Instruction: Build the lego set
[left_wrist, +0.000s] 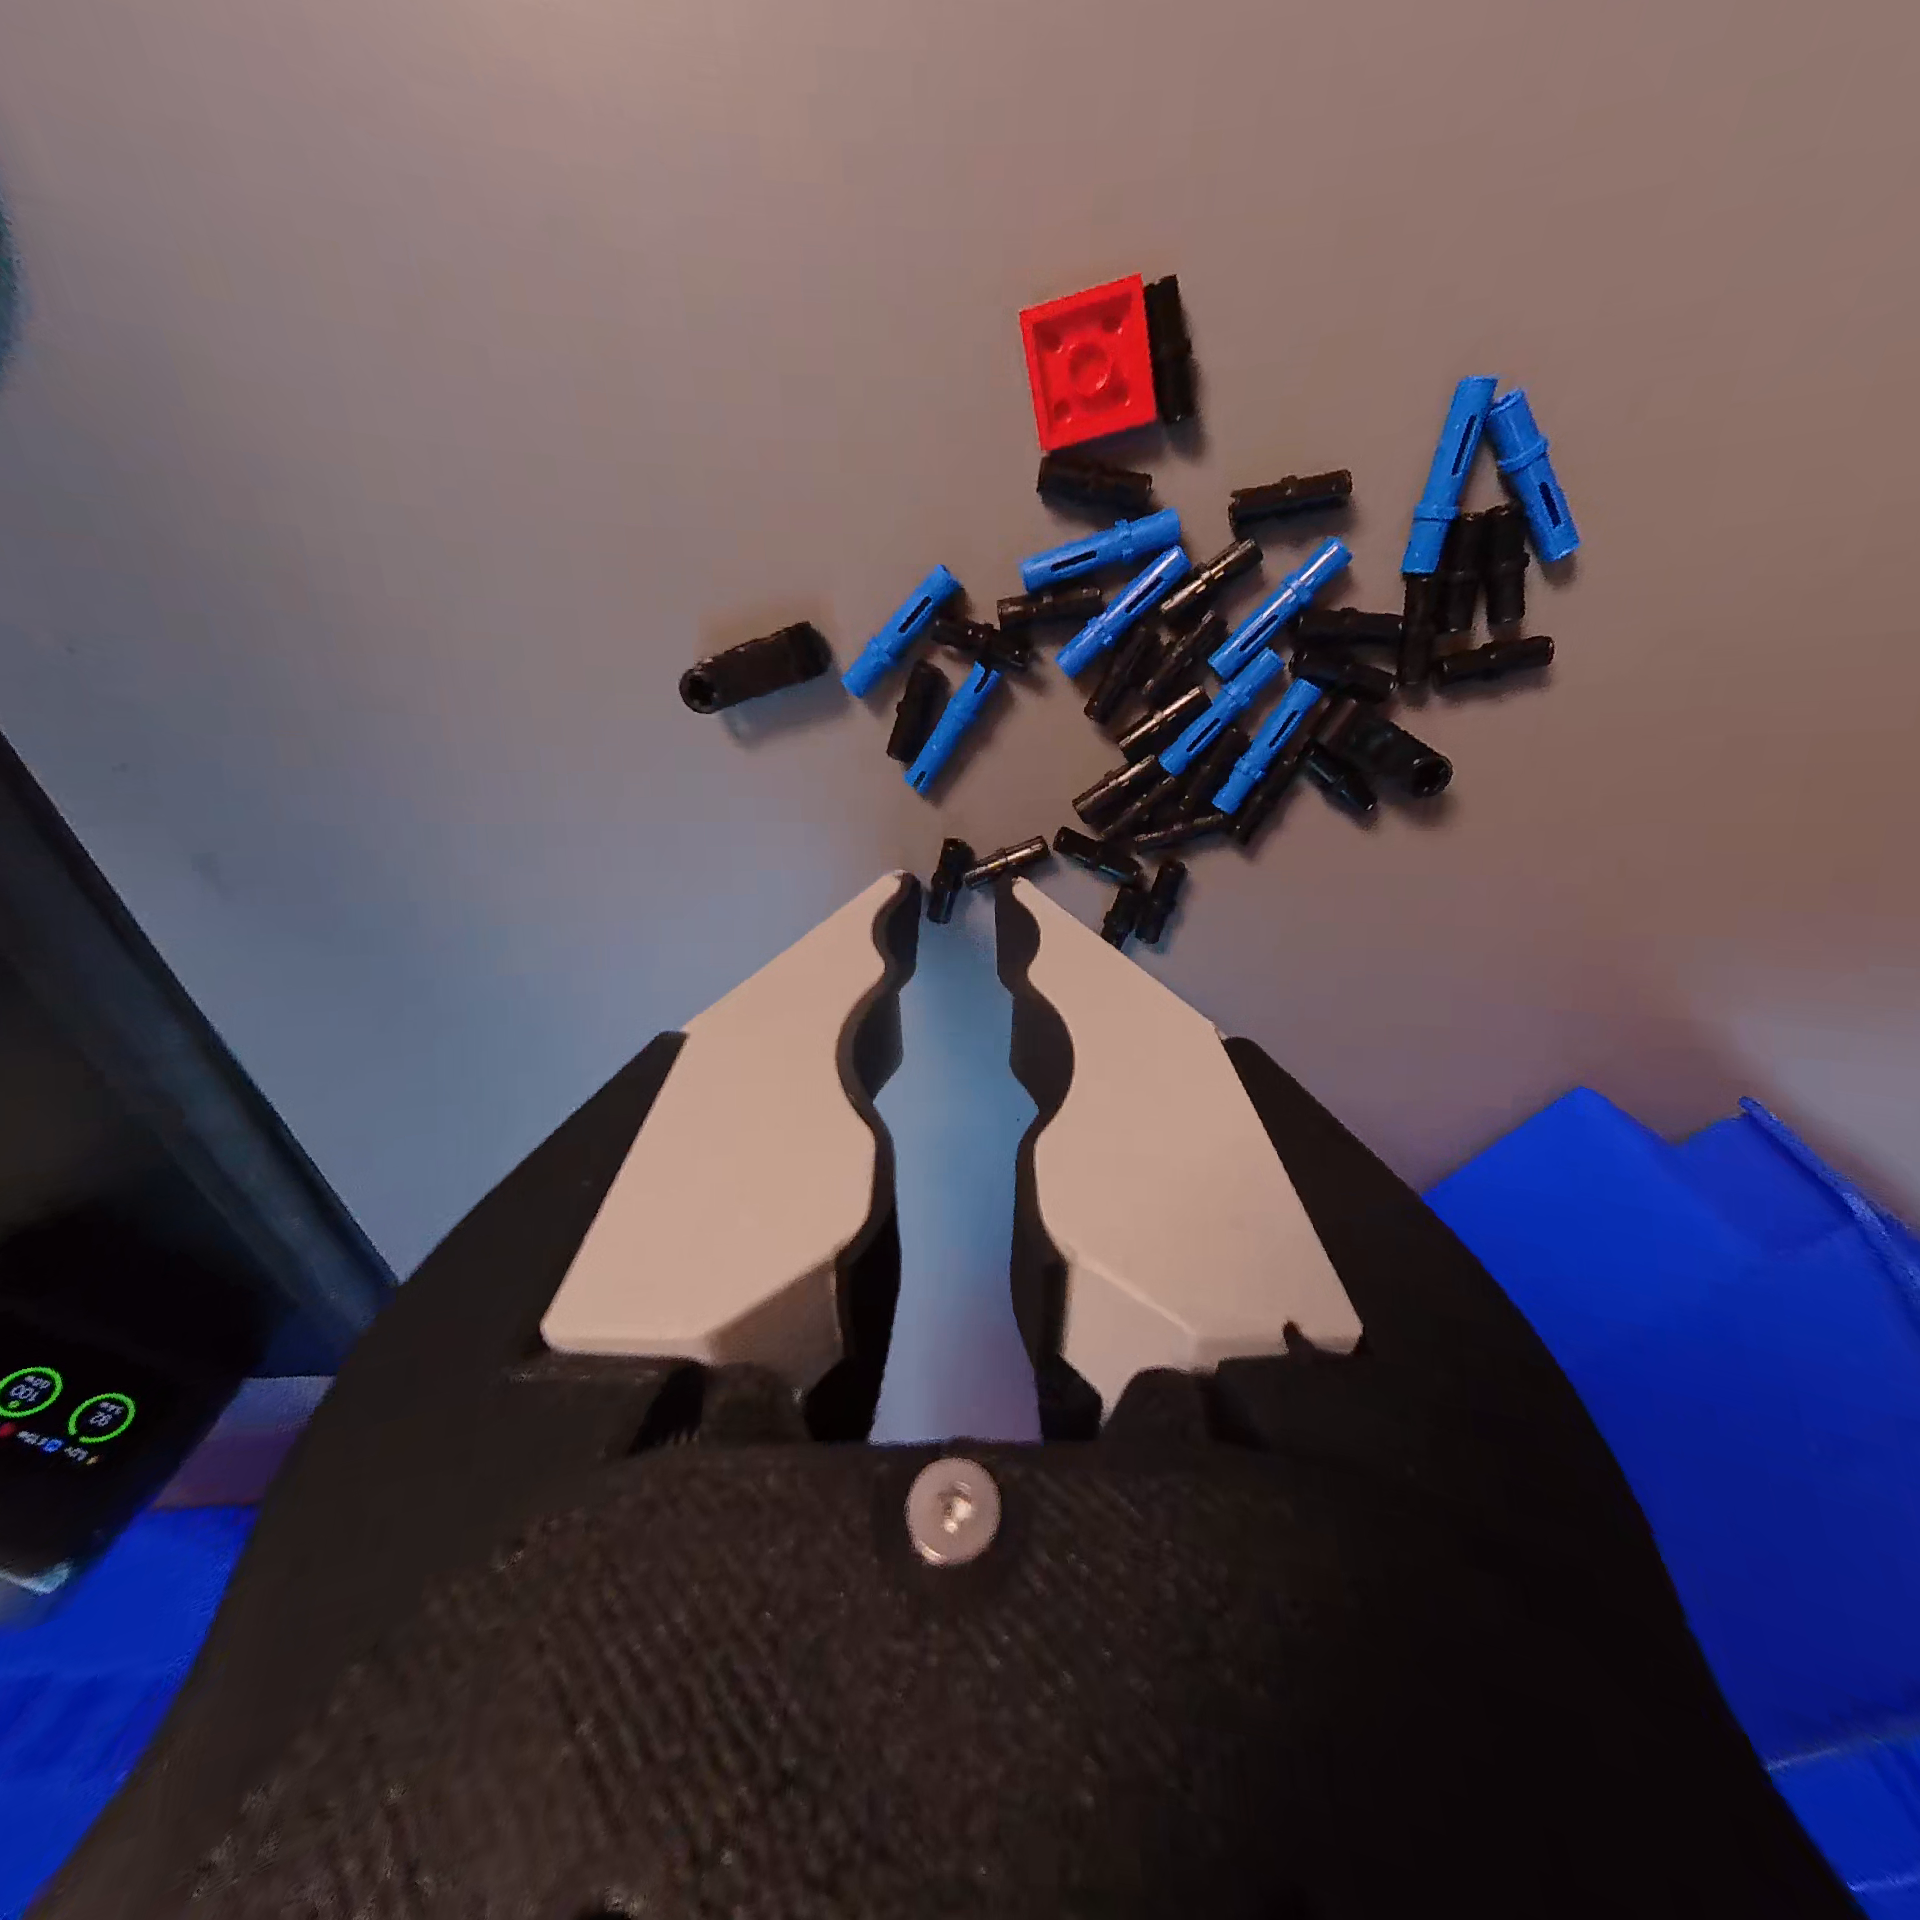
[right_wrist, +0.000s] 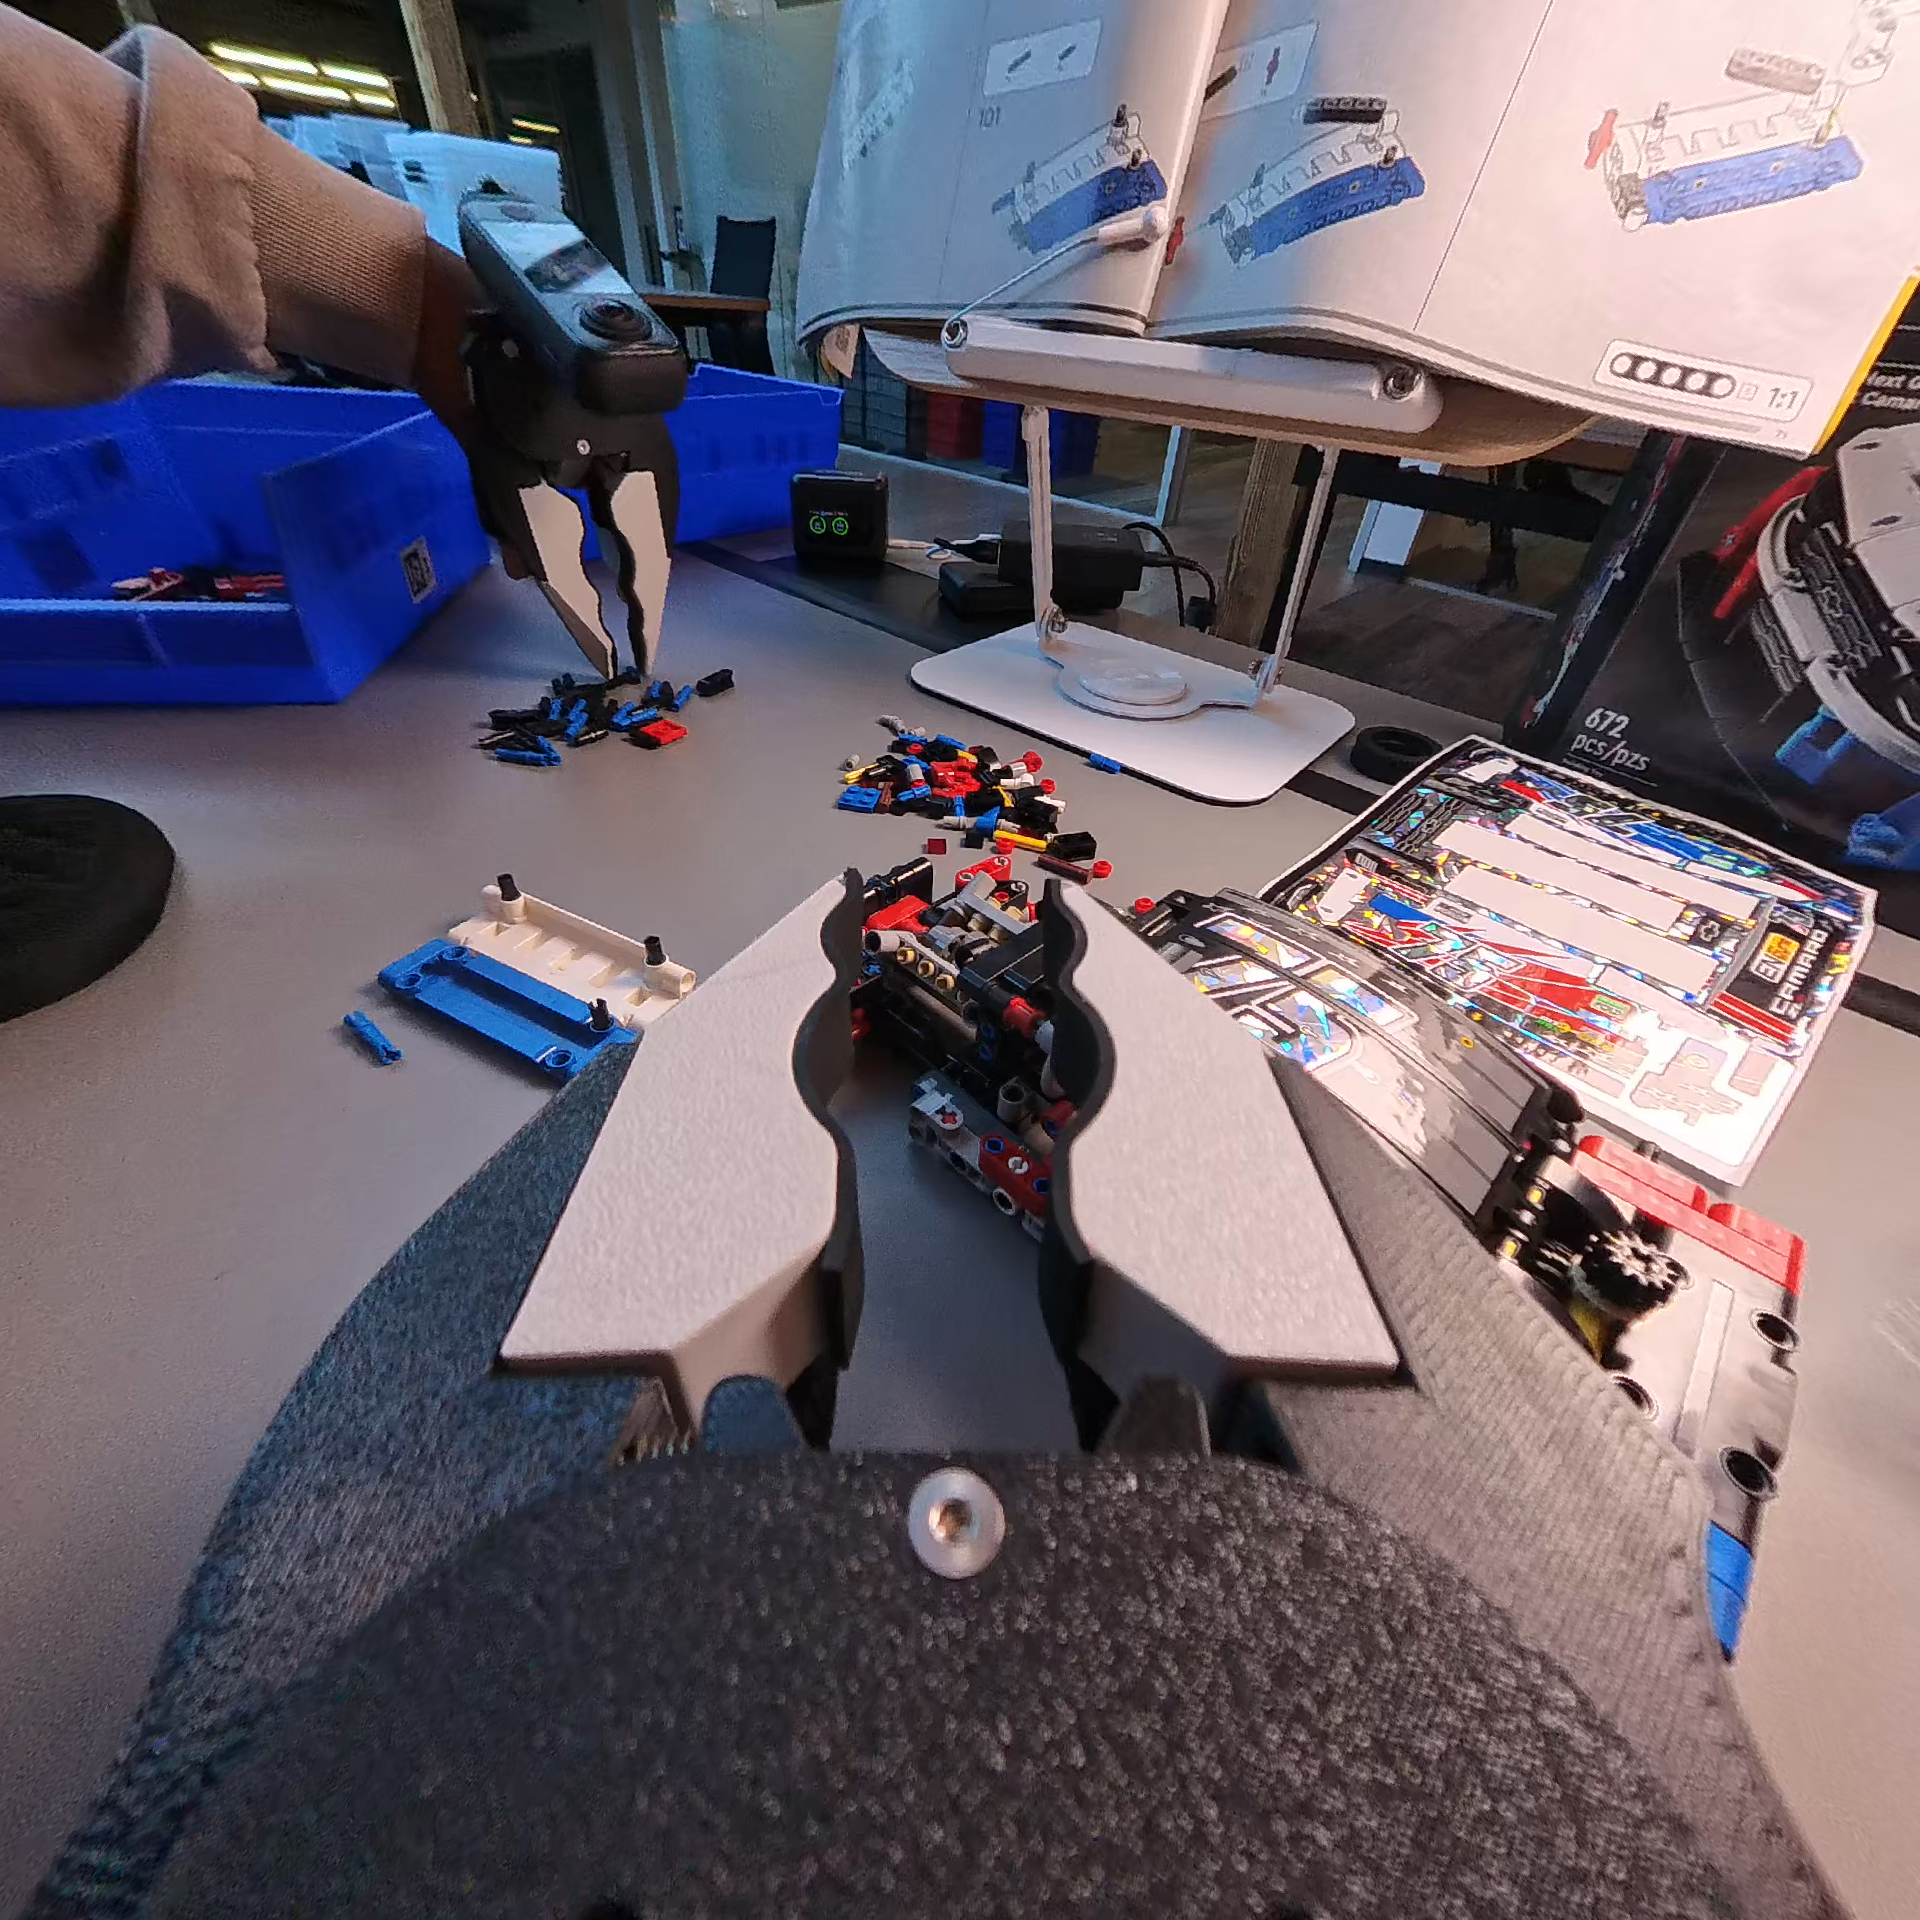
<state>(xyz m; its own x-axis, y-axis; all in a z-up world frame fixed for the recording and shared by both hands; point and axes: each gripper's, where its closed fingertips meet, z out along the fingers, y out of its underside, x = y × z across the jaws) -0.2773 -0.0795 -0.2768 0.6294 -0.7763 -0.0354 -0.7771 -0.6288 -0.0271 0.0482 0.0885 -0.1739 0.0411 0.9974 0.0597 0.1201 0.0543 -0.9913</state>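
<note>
The grey table (right_wrist: 312, 1195) carried everything, and most of its near-left surface lay bare; a blue bin (right_wrist: 208, 582) stood along its far-left edge, an instruction book (right_wrist: 1351, 187) rested open on a white stand (right_wrist: 1132, 717) at the far side, and a sticker sheet (right_wrist: 1558, 935) lay flat at the right.

The half-built car (right_wrist: 977, 997) sat directly ahead of the right gripper (right_wrist: 951, 904); its fingers were spread wide with nothing between them, and the car showed through the gap; whether the tips touched it could not be told.

A blue and white panel (right_wrist: 530, 977) lay left of that gripper, apart from it, with one loose blue pin (right_wrist: 371, 1037) just beside it; a heap of mixed parts (right_wrist: 966, 790) lay beyond the car.

The left gripper (left_wrist: 958, 888) was the nearer to the pile of pins (left_wrist: 1195, 665); its tips stood down at the pile's near edge, slightly parted and holding nothing; two short black pins (left_wrist: 977, 868) lay just at the tips, one with its long axis nearly along the fingers, the other crosswise to them; the rest of the pile, with a red plate (left_wrist: 1091, 364) at its far end, spread ahead and to the right.

Judgement: the coming pick turned on the fingers straddling one pin across its long axis; open table to the left of the pile gave room, whereas the crowded right side risked catching neighbours.
</note>
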